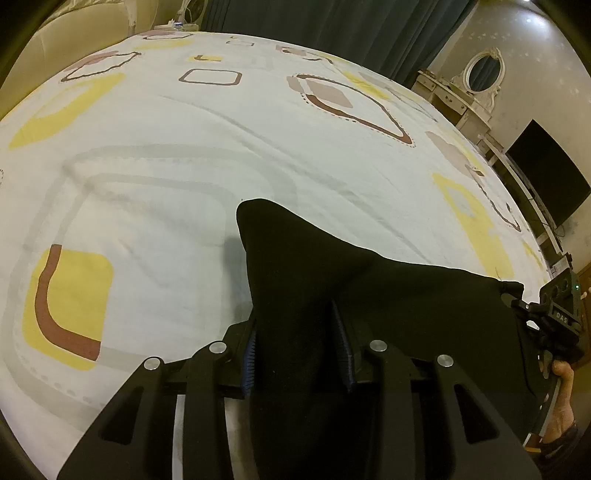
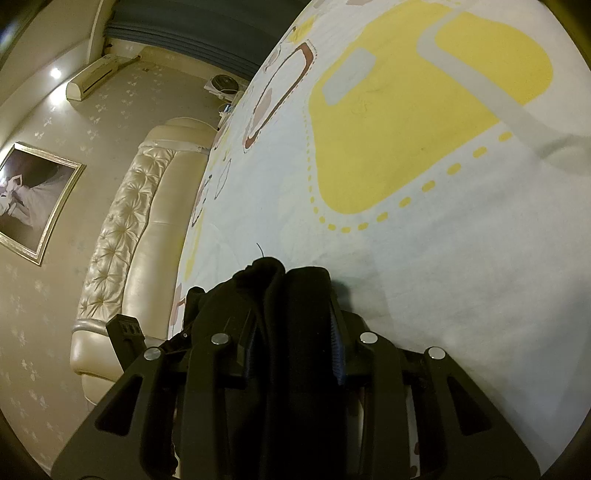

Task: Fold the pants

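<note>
The black pants (image 1: 406, 302) hang bunched over a white bedsheet (image 1: 184, 147) with yellow and brown shapes. In the left wrist view, cloth fills the gap between the blue pads of my left gripper (image 1: 295, 317). Its jaws are easing open, though both pads still touch the fabric. A pointed flap sticks out ahead of the fingers. Stretched to the right, the pants end in a corner held by my right gripper (image 1: 517, 295), with a person's hand (image 1: 561, 373) behind it. In the right wrist view, my right gripper (image 2: 295, 306) is shut on a thick bunch of the pants (image 2: 266, 273) just above the sheet (image 2: 443, 258).
A cream tufted headboard (image 2: 122, 236) borders the bed on one side. A white dresser with an oval mirror (image 1: 480, 74) and a dark screen (image 1: 546, 173) stand past the other edge. Dark curtains (image 1: 332, 22) hang at the far end. A framed picture (image 2: 33, 203) hangs on the wall.
</note>
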`<action>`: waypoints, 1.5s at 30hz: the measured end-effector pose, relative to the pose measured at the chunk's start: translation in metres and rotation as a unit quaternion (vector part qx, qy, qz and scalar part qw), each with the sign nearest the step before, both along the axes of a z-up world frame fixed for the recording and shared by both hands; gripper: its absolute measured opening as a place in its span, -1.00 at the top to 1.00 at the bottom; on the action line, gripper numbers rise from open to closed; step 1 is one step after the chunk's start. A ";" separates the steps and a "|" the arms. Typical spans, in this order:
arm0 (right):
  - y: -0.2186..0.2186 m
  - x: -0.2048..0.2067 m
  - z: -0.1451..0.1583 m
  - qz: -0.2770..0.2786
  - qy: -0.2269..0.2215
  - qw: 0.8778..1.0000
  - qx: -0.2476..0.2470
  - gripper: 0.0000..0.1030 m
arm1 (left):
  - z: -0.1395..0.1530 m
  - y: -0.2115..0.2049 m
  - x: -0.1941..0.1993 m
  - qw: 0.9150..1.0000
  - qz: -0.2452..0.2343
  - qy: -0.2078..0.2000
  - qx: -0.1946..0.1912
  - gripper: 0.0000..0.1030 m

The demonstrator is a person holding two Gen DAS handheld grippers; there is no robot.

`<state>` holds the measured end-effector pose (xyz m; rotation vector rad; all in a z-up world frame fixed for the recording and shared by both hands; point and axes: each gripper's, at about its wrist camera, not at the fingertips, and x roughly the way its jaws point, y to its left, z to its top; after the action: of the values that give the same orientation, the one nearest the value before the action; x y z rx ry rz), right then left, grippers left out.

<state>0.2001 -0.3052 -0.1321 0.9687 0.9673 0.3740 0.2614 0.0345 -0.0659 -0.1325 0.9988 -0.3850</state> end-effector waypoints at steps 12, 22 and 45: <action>-0.011 -0.024 0.018 -0.021 0.001 0.999 0.035 -0.18 | 0.013 0.040 -0.018 0.997 0.044 0.024 -0.066 -0.60; -0.019 -0.095 0.032 -0.016 0.004 0.999 0.032 -0.44 | 0.003 0.086 -0.093 0.986 0.047 0.077 -0.142 -0.66; 0.023 -0.129 0.022 0.007 0.020 1.000 0.004 0.22 | -0.006 0.048 -0.132 0.980 0.044 0.094 -0.170 -0.05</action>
<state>0.0711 -0.2821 -0.1099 0.9811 1.0109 0.3720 0.1293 0.0821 -0.0715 -0.5289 1.1018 -0.4662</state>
